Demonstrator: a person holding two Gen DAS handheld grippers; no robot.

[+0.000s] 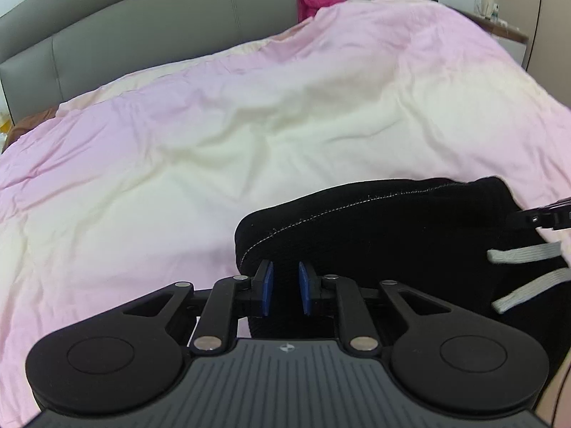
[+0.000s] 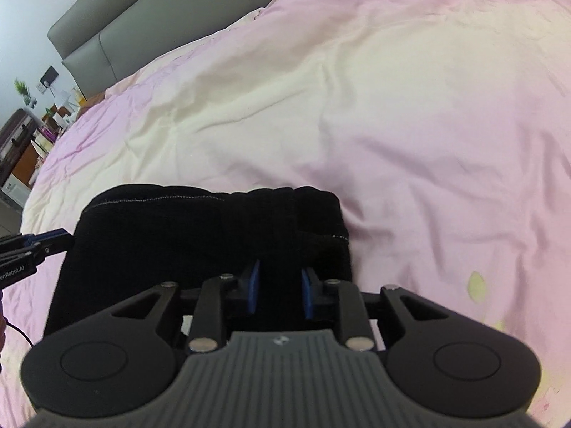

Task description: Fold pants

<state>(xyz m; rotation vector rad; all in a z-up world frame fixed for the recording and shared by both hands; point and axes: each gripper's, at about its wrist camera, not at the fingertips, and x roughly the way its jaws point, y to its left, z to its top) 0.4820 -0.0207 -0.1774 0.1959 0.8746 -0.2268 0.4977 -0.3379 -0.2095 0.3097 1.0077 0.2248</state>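
Observation:
Black pants (image 1: 392, 235) lie in a folded bundle on the pink and cream duvet (image 1: 214, 135), with two white drawstrings (image 1: 524, 255) trailing at the right. My left gripper (image 1: 285, 281) is at the bundle's left near corner, its blue pads closed on black cloth. In the right wrist view the same pants (image 2: 200, 228) fill the lower middle. My right gripper (image 2: 280, 285) holds their near right part, cloth pinched between its pads. Each gripper shows in the other's view at the bundle's edge: the left gripper (image 2: 53, 239) and the right gripper (image 1: 542, 215).
A grey padded headboard (image 1: 142, 18) runs along the far side of the bed. A magenta cloth (image 1: 314, 3) lies by it. A nightstand (image 1: 506, 28) stands at the far right. Cluttered furniture (image 2: 21, 135) stands beyond the bed's left edge.

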